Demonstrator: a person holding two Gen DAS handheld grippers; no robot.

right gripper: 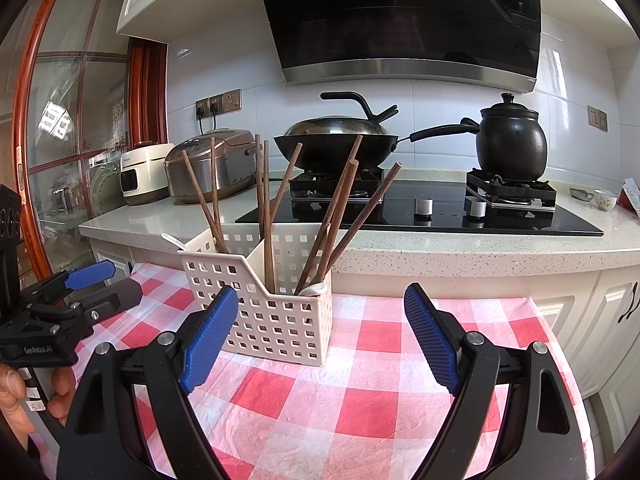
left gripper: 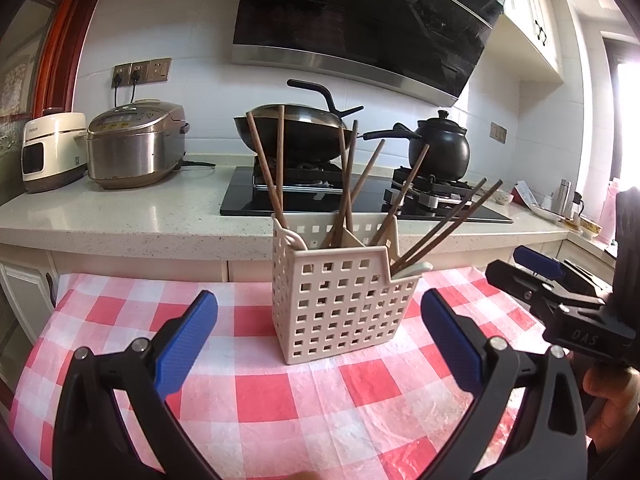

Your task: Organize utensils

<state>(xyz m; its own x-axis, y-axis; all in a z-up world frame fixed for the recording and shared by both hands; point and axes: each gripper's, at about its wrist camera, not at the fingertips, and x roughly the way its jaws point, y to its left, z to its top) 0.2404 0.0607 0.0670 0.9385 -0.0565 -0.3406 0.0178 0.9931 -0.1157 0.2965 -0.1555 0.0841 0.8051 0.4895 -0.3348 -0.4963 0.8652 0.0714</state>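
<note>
A cream perforated utensil basket (left gripper: 340, 304) (right gripper: 276, 316) stands on the red-and-white checked tablecloth (left gripper: 280, 396) (right gripper: 360, 396). Several brown wooden chopsticks (left gripper: 276, 168) (right gripper: 340, 208) lean out of its compartments, and white spoon handles (left gripper: 290, 236) (right gripper: 176, 242) poke over its rim. My left gripper (left gripper: 320, 344) is open just in front of the basket, nothing between its blue pads. My right gripper (right gripper: 320, 340) is open too, its left pad (right gripper: 208, 340) near the basket's front right corner. Each gripper shows at the edge of the other's view (left gripper: 536, 268) (right gripper: 88, 276).
Behind the table runs a speckled counter (left gripper: 120, 216) with a black cooktop (right gripper: 440, 216), a wok (left gripper: 296, 132) (right gripper: 336, 140), a black clay pot (left gripper: 440, 148) (right gripper: 512, 144) and two rice cookers (left gripper: 136, 144) (left gripper: 52, 152). A person's hand (left gripper: 612, 400) (right gripper: 24, 396) holds each gripper's handle.
</note>
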